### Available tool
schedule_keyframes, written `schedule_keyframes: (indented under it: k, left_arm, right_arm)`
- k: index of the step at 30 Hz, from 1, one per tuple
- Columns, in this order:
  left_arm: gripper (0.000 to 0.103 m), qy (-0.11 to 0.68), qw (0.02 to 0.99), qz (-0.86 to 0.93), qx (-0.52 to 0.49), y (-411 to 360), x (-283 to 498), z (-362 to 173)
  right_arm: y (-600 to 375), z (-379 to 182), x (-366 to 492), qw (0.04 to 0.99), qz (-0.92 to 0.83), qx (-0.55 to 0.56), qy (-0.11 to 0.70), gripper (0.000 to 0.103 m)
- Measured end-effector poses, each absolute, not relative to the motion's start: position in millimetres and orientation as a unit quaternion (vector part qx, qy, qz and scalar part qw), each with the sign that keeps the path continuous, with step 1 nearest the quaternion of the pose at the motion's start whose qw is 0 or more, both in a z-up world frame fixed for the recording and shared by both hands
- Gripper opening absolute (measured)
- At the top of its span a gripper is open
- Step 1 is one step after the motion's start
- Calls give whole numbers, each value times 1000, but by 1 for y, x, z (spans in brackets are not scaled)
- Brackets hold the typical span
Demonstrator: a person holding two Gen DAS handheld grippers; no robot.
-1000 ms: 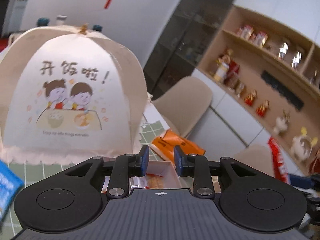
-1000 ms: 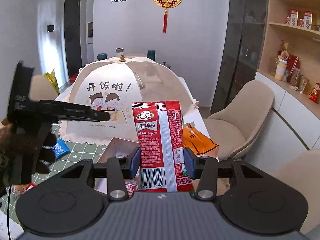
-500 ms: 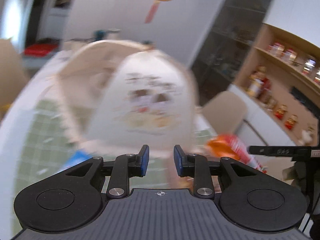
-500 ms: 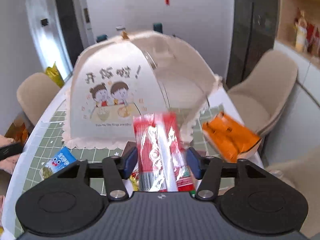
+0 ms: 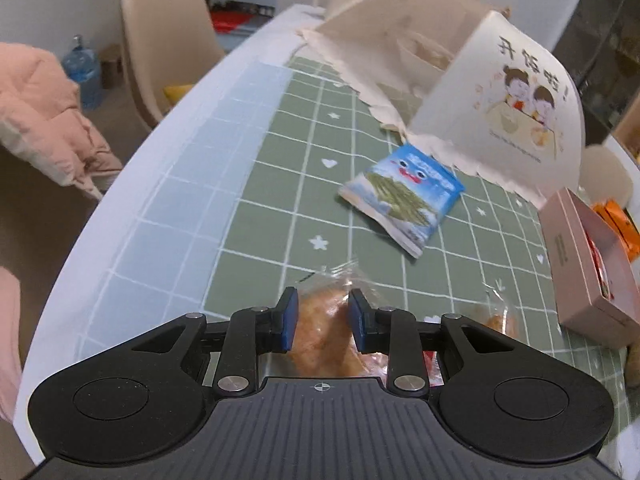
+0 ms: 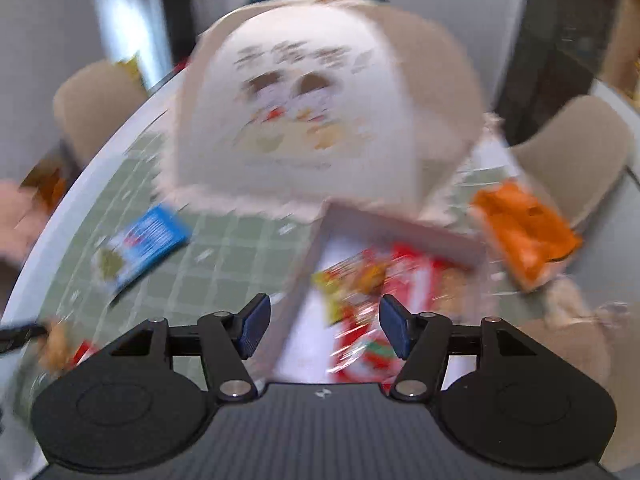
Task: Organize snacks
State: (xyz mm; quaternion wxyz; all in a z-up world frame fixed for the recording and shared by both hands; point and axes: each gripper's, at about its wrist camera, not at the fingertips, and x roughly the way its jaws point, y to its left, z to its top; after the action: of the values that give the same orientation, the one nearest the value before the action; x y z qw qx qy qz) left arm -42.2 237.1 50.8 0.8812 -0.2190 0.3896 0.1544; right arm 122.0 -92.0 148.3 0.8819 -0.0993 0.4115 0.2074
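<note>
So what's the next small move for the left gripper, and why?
Probably ease down and close on the clear-wrapped pastry. The left gripper already straddles it, jaws opening slightly, pads seemingly not pressing yet. The pink box sits to its right, holding snacks; the right gripper is over it, jaws opening with nothing gripped.

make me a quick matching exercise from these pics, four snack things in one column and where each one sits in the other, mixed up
Things:
1. blue snack packet
2. clear-wrapped pastry
3. orange packet
4. red snack packets

Places:
A. inside the pink box
B. between the left gripper's blue pads
C. flat on the green cloth beside the food cover
D. on the table beyond the box's far right corner

Pairs: 1-C, 2-B, 3-D, 4-A
</note>
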Motion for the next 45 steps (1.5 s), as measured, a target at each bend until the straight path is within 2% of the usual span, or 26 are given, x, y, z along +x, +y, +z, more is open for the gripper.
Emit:
schedule_keyframes:
  k: [6,9,14,22,25,28,29,32,36,39,41,45]
  left_arm:
    - [33,399,877,101,-247,224,-47,52]
    - [33,381,876,85,-284,223,-60,57]
    - [32,341,876,164,-298,248,-89,76]
    - [33,384,869,116,-288,223,-75,62]
    - [34,401,861,129,-286,209,-65,52]
    - [35,404,859,120,-289,198,-53,49]
    - [35,409,859,110,-288,194,-47,49]
    - [35,420,865,74,-265,177,-28,52]
    - [35,382,863,11,-330,171,-27,60]
    - [35,345,881,49,-319,182,-38,77]
    - [35,337,888,84,-300,192,-46,84]
    - [35,334,883,135,-303,211,-66,87]
  right_arm:
    - [-14,98,84,813,315,-123,473,66]
    - [5,91,69,805,338,-130,469,66]
    - [21,86,53,784,383,-153,463,66]
    - [50,45,39,746,402,-186,498,66]
    - [42,34,36,746,399,-196,496,62]
    - [20,36,35,748,405,-198,487,48]
    - [13,39,33,753,402,-204,480,46]
    - [-7,40,34,773,374,-223,462,46]
    - [-27,49,42,791,347,-209,459,47]
    - [-30,68,34,798,374,-188,435,59]
    - [-24,81,28,801,402,-159,415,76]
    - [9,80,23,796,423,-135,413,77]
